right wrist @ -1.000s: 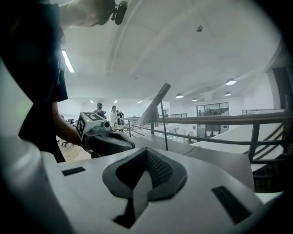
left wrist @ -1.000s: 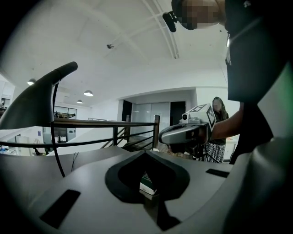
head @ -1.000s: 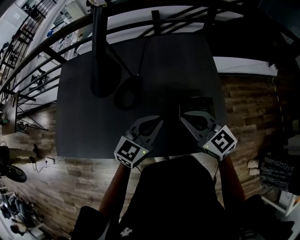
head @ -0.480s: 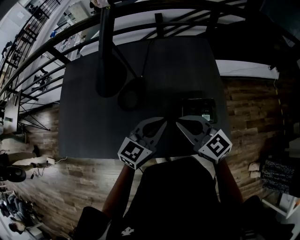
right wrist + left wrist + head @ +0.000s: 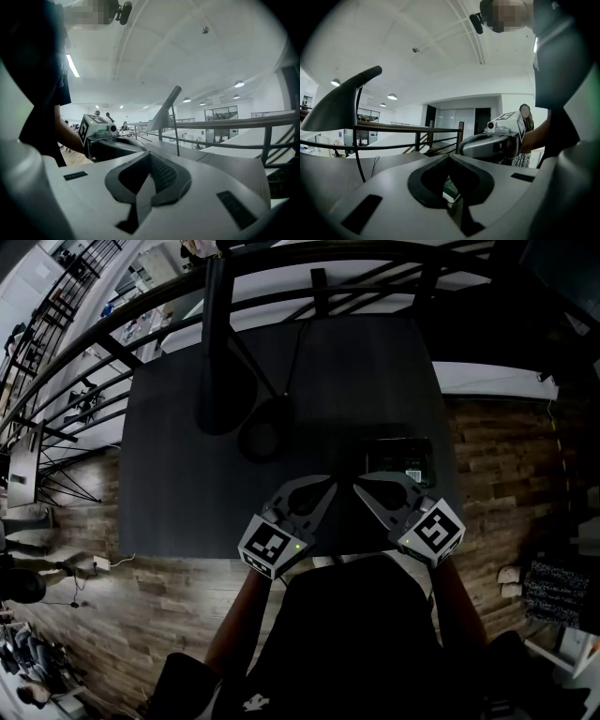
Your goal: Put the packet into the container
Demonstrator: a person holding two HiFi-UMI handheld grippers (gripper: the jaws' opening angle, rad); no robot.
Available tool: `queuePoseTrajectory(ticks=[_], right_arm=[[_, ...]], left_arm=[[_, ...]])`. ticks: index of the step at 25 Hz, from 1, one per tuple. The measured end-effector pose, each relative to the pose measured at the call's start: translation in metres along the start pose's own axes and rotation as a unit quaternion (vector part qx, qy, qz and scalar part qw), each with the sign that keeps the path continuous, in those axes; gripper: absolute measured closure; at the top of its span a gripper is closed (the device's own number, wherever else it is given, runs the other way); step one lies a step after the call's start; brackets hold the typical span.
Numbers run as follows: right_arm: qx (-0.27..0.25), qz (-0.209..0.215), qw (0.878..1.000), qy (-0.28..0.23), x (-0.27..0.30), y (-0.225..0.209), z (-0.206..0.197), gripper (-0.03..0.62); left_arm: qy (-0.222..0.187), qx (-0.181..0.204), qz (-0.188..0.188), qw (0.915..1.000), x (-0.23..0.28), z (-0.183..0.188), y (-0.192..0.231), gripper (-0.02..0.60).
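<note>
Left gripper (image 5: 327,485): jaws pressed together, tip aimed across the bench (image 5: 187,474) toward the right. Its own view shows a green-and-white printed edge low in the slot behind the closed tips, probably the packet (image 5: 451,187). I cannot tell whether it is pinched there or lying beyond. Right gripper (image 5: 360,485): jaws also pressed together, nothing between them, tip just beside the left one, the two forming a shallow V over the near edge. Just past the right tip sits a dark rectangular container (image 5: 398,457) with a pale label showing inside; light is poor and the contents are unclear. Farther out stand a black lamp post (image 5: 212,343) and a looped cable (image 5: 262,435), both well apart from the work. Plank floor (image 5: 497,484) all round. Judgement: approach stage. To do it well, confirm the packet's place first, open only above it, grip a flat edge, then carry low and release squarely over the container's mouth, clear of its rim.
</note>
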State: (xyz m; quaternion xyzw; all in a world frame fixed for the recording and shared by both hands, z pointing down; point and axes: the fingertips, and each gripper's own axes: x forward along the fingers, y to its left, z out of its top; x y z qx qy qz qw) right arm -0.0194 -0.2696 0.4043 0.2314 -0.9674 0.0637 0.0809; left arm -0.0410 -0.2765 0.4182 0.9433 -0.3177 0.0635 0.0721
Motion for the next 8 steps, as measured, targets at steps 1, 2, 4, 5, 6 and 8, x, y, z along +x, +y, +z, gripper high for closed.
queuePoseTrajectory(ticks=[1, 2, 4, 5, 6, 8], right_arm=[[0.000, 0.000, 1.000, -0.001, -0.0002, -0.0003, 0.0001, 0.589], [-0.001, -0.001, 1.000, -0.001, -0.0006, -0.0003, 0.0003, 0.589], [-0.003, -0.001, 1.000, -0.002, -0.0014, -0.0002, 0.0009, 0.589], [-0.004, -0.001, 1.000, -0.001, -0.0015, -0.0005, 0.0011, 0.589], [-0.004, -0.001, 1.000, 0.000, -0.0014, -0.0008, 0.0014, 0.589], [-0.004, -0.002, 1.000, 0.002, -0.0011, -0.0015, 0.0019, 0.589]], left_arm=[[0.000, 0.000, -0.001, 1.0000, 0.0003, 0.0001, -0.0004, 0.577], [0.000, -0.001, -0.001, 1.0000, 0.0006, 0.0002, -0.0009, 0.577], [0.000, -0.002, 0.000, 1.0000, 0.0012, 0.0006, -0.0010, 0.577], [-0.001, -0.003, 0.002, 1.0000, 0.0015, 0.0011, 0.0002, 0.577], [-0.002, -0.005, 0.004, 1.0000, 0.0016, 0.0019, 0.0018, 0.577], [-0.005, -0.011, 0.009, 0.9999, 0.0012, 0.0037, 0.0052, 0.577]])
